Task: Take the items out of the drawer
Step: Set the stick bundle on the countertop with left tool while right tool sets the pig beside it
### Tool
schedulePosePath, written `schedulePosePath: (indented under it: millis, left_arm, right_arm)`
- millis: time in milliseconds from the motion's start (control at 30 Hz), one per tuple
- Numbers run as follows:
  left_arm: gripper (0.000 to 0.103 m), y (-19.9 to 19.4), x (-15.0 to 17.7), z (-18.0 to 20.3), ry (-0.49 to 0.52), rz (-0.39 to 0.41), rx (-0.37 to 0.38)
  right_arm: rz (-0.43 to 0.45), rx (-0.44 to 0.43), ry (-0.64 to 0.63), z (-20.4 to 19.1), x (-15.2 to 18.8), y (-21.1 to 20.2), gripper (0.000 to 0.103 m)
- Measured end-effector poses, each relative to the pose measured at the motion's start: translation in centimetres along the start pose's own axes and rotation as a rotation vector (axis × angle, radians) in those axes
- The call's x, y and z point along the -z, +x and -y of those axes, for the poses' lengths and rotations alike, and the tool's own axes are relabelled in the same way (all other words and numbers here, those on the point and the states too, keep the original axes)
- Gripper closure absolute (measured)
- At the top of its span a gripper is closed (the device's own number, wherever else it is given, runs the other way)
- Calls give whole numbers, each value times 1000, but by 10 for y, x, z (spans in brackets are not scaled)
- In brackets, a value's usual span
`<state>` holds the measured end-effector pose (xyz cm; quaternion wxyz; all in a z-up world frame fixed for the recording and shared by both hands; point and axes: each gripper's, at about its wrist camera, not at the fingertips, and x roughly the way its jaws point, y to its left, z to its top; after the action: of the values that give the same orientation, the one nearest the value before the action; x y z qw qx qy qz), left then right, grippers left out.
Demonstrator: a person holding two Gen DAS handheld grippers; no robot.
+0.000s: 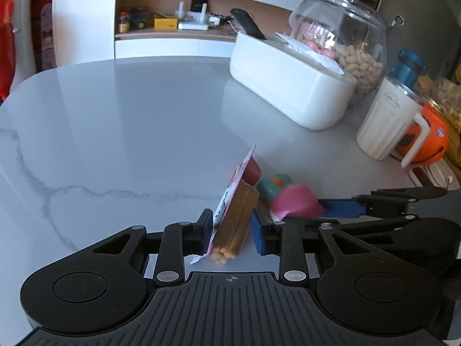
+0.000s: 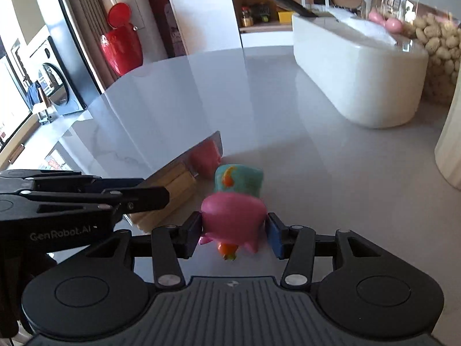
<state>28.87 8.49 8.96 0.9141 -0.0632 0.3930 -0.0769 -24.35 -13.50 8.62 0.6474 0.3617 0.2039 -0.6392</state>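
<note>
- Left wrist view: left gripper (image 1: 232, 235) over grey marble table (image 1: 121, 121). Snack pack (image 1: 234, 216) sits between its pads, biscuit sticks + red dip cup under a pink printed film. Left pad touches the film side; right blue pad stands just off the sticks, so jaws partly open, grip loose at best.
- Pack is tilted, top end leaning away toward table centre, low end at the pads.
- Right gripper (image 1: 331, 210) comes in from the right, just beside, w/ toy (image 1: 294, 201) in it.
- Right wrist view: right gripper (image 2: 234, 235) has both pads against the toy's (image 2: 233, 210) pink body; teal part points away from cam, orange bit hangs below. Jaws about mid-width, clamped on it.
- Left gripper (image 2: 149, 199) enters from the left, pack (image 2: 184, 178) next to the toy, nearly touching.
- Behind, to the right: white box (image 1: 291, 86), glass jar (image 1: 343, 37) w/ nuts, white cup (image 1: 386, 121), orange mug (image 1: 426, 141).
</note>
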Motion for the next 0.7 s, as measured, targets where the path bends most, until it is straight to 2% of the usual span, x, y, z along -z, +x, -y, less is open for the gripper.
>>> schedulePosePath:
  millis: [133,300,433,567,633,700]
  left_arm:
    - [71,-13,5,4,17,40,0]
    - [71,-57,26,13,92,84,-9]
    - [71,-91,51,20,141,91,45]
    - [71,-101,86,29,230,-19,146]
    - [71,-93,107,33,268,-96,161]
    - [71,-77,127,36,299,-175,154]
  right_arm:
    - [15,5,-23,-6,4,-12,55]
    - [60,19,-82,-8,14,-50,52]
    - [108,17,-162,-20,36,-88,47]
    - [134,-71,-247,-26,66,-122,44]
    - [131,-117,-241,-24,78,-129,43]
    - [128,-165,-199,-17,92,-132,37]
